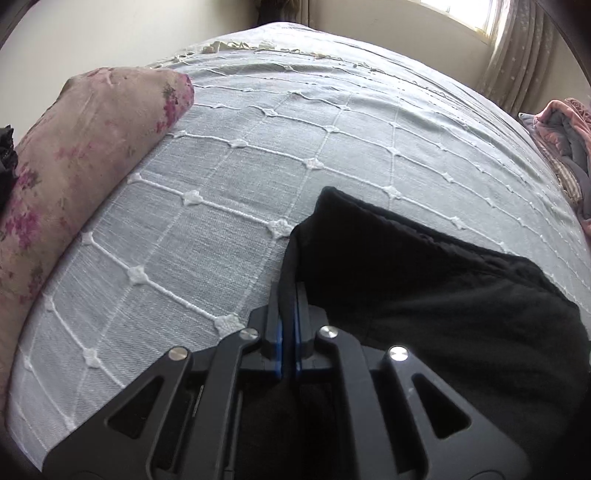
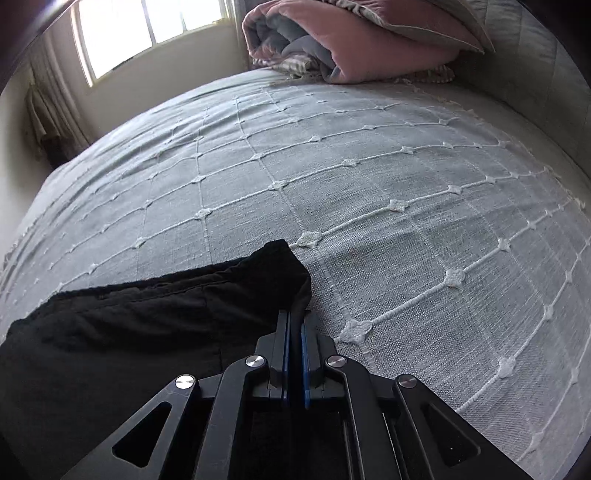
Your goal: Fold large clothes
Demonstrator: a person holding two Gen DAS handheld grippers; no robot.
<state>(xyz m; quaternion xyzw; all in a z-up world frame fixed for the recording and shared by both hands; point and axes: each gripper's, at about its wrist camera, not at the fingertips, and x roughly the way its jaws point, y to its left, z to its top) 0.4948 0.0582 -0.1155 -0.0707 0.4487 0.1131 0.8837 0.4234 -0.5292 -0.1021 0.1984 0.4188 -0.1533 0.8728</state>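
Your black garment (image 1: pixel 424 288) stretches between both tools, over bedspread (image 1: pixel 229 206). Left gripper (image 1: pixel 289 291) pinched tight on its left edge; right gripper (image 2: pixel 295 321) clamped on its right corner (image 2: pixel 291 273). Garment soft, matte, folded thick. Bedspread pale grey weave, white stitched diamond grid. Floral pillow (image 1: pixel 85 147) left.

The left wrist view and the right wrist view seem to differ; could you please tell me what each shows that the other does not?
Only the left wrist view shows the floral pillow at the bedspread's left edge. Only the right wrist view shows the window panes in full and the top of the folded pink blanket. Both share the grey quilted bedspread and the black garment, its two corners pinched by the left tool and the right tool.
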